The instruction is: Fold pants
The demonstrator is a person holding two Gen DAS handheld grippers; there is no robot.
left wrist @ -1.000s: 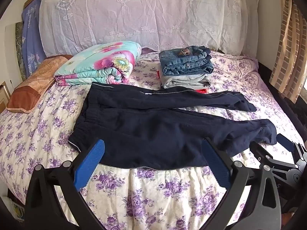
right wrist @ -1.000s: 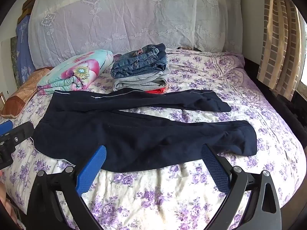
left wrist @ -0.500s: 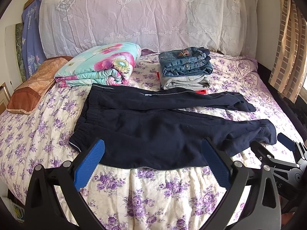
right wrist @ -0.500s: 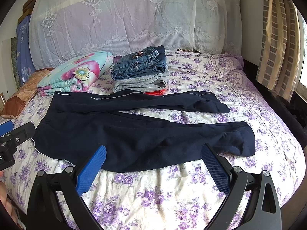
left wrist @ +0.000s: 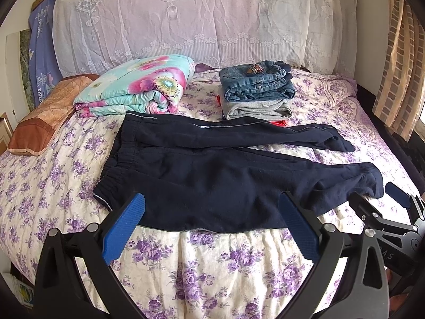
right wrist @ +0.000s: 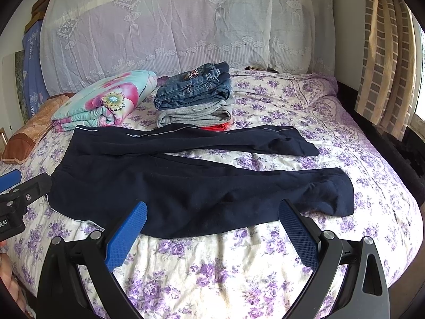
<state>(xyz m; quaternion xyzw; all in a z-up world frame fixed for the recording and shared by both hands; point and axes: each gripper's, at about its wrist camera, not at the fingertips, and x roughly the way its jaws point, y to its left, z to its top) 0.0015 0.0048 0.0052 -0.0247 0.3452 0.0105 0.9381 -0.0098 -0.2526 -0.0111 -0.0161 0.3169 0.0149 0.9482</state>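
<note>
Dark navy pants (left wrist: 212,175) lie spread flat on the floral bedspread, waistband to the left, both legs running right; they also show in the right wrist view (right wrist: 186,183). My left gripper (left wrist: 211,226) is open and empty, hovering over the near hem of the pants. My right gripper (right wrist: 212,228) is open and empty, over the near edge of the lower leg. The right gripper shows at the right edge of the left wrist view (left wrist: 377,204), near the lower leg cuff. The left gripper shows at the left edge of the right wrist view (right wrist: 16,186), by the waistband.
A stack of folded jeans and grey clothes (left wrist: 257,93) sits behind the pants. A folded floral quilt (left wrist: 135,87) and a brown pillow (left wrist: 45,117) lie at the back left. A lace-covered headboard (left wrist: 199,18) stands behind. Curtains (right wrist: 385,53) hang at the right.
Both grippers have drawn slightly back and up; the bed and pants sit a little lower and farther in both views. The pants have not moved.
</note>
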